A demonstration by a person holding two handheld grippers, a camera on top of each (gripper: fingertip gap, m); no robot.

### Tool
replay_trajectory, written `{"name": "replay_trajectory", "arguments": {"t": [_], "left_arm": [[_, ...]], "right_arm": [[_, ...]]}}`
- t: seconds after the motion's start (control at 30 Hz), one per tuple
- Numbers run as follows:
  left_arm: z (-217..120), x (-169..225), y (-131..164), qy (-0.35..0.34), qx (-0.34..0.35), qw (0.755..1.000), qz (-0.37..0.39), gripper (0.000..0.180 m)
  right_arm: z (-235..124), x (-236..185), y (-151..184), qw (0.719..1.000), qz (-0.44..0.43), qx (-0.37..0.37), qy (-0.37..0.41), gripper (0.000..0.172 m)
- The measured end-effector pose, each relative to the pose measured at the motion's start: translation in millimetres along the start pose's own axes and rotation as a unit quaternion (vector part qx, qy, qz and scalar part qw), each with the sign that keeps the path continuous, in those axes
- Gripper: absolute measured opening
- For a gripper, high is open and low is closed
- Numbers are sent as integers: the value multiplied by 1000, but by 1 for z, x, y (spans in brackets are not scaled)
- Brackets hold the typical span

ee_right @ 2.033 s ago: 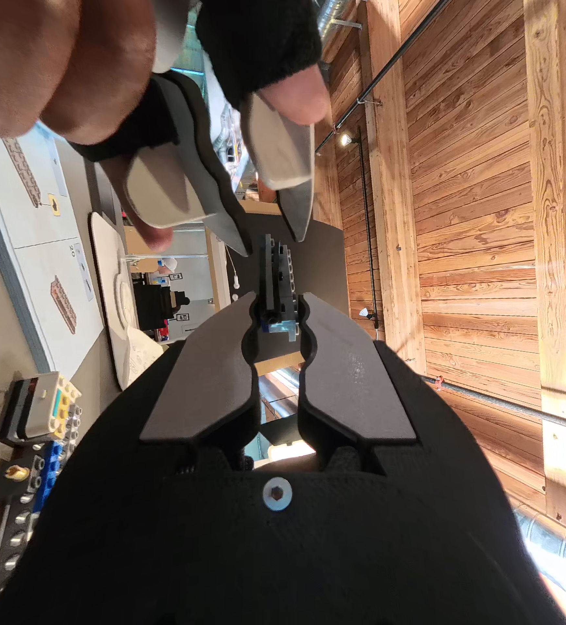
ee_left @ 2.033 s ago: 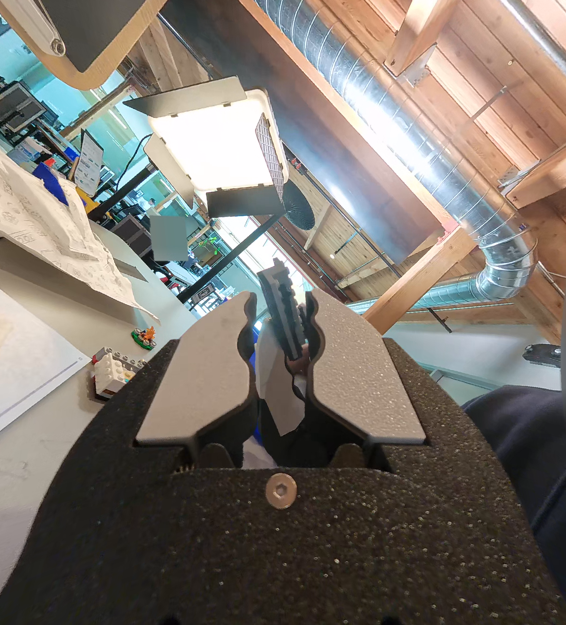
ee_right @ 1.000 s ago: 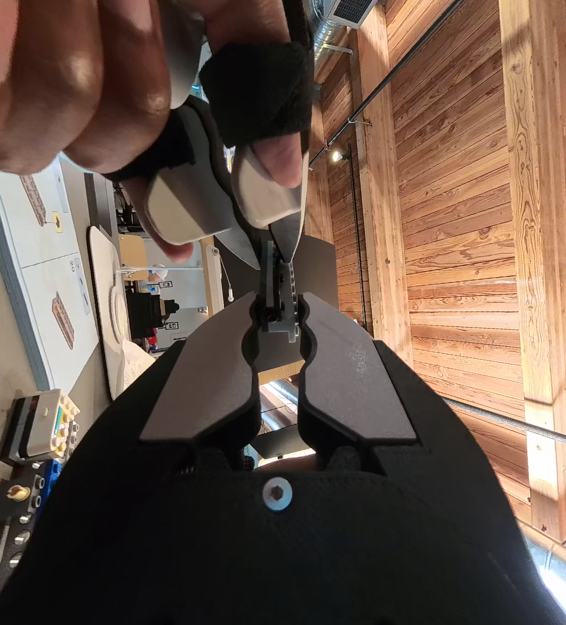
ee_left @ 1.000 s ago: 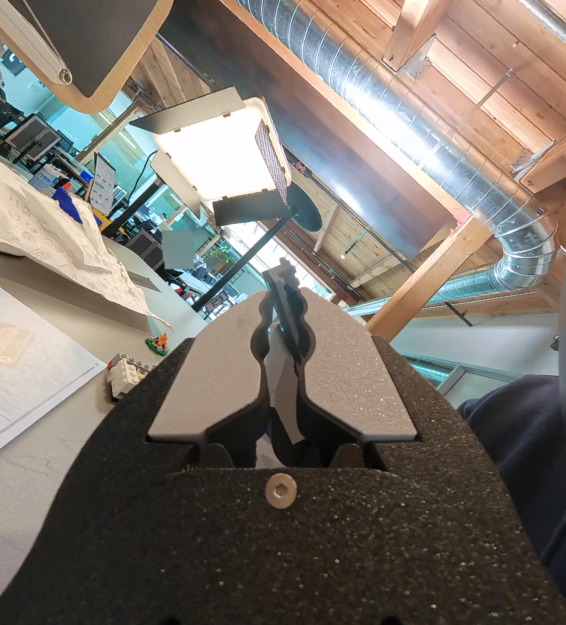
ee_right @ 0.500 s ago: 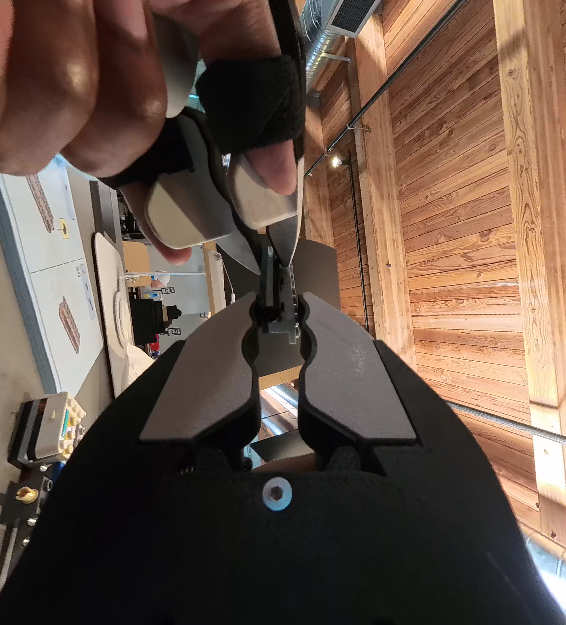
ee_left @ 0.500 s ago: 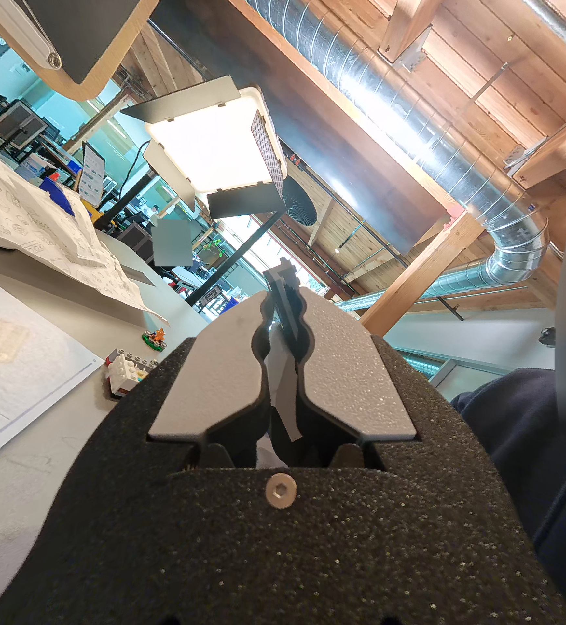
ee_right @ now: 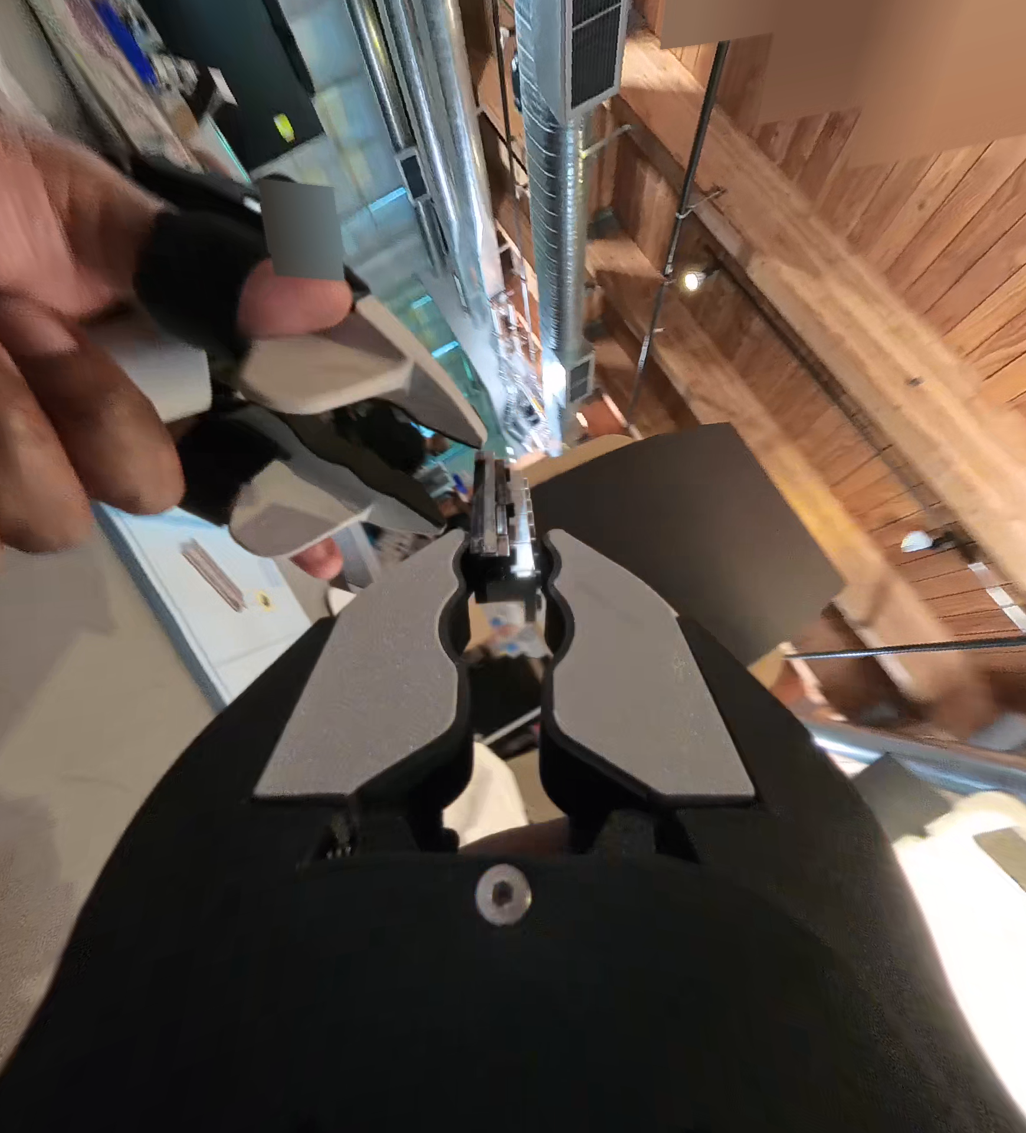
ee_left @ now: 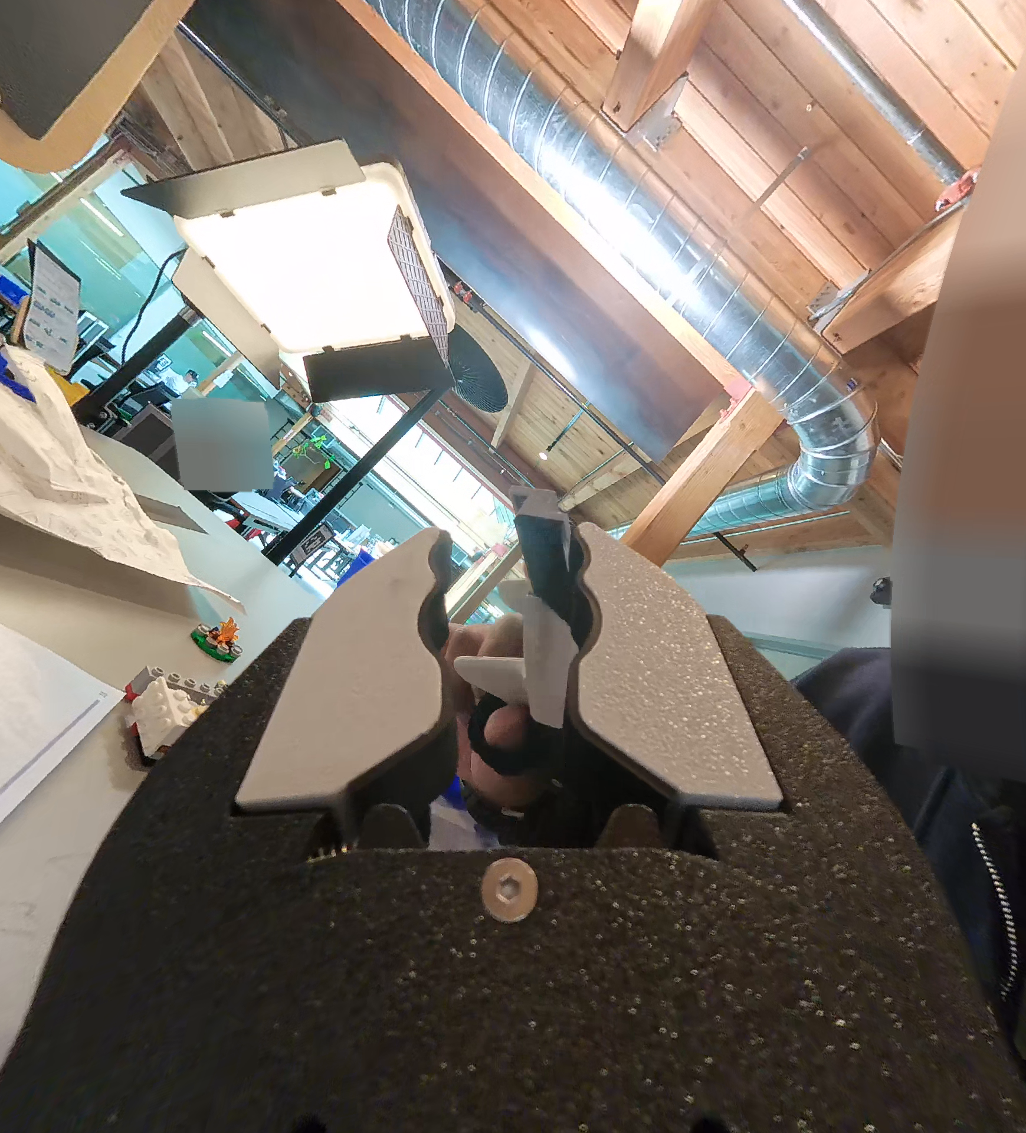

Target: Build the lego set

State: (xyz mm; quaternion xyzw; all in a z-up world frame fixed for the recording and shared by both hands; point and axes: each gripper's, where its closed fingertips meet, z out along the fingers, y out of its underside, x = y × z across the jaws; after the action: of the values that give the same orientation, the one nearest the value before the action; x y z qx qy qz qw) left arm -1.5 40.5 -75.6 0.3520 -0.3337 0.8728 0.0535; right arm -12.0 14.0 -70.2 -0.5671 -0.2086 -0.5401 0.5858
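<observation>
Your right tool [ee_right: 505, 555] is clamped on one black-and-grey brick stack [ee_right: 501, 527], both pads pressed on its sides, and the stack sticks out past the tips. It is up in the air, off the counter [ee_left: 1, 919].

Your left tool [ee_left: 510, 552] is spread wide. The same stack [ee_left: 544, 539] stands between its fingers, hard by the right finger [ee_left: 651, 662] and clear of the left finger [ee_left: 369, 662], so no grip there. The right wrist view has that tool coming in from the upper left in your left hand [ee_right: 38, 368], its two tips either side of the stack's far end. That view is motion-blurred.

Counts:
- 2 tools, 1 stack.
- 1 white-and-grey brick block [ee_left: 164, 714] on the counter.
- 1 small green disc with an orange piece [ee_left: 219, 634] beyond the block.
- 1 flat white sheet [ee_left: 7, 723].
- 1 crumpled printed sheet [ee_left: 38, 472].
- 1 lit lamp panel [ee_left: 308, 270].

Left view only: the block, the disc, the crumpled sheet, the lamp lit face-on, a silver duct [ee_left: 651, 202], and your right hand [ee_left: 498, 736] behind the stack.

Right view only: an instruction page [ee_right: 222, 588] on the counter, a dark board [ee_right: 682, 539] and a wood plank wall [ee_right: 927, 245].
</observation>
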Motion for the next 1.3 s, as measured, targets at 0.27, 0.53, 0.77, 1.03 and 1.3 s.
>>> {"name": "replay_trajectory", "arguments": {"t": [0.27, 0.53, 0.77, 1.03, 1.3], "left_arm": [[3, 1, 7, 10, -18, 1000, -12, 39], [-2, -1, 1, -42, -58, 988, 136, 39], [-12, 23, 20, -25, -174, 887, 427, 36], [-20, 41, 46, 51, -230, 853, 466, 23], [-27, 39, 56, 60, -269, 839, 468, 14]], "right_arm": [[-1, -2, 3, 977, 194, 27, -78, 19], [-5, -9, 7, 945, 293, 38, -138, 19], [-18, -16, 0, 905, 356, 66, -223, 19], [-31, -38, -15, 873, 369, 84, -308, 19], [-35, -38, -19, 858, 385, 97, -327, 19]]}}
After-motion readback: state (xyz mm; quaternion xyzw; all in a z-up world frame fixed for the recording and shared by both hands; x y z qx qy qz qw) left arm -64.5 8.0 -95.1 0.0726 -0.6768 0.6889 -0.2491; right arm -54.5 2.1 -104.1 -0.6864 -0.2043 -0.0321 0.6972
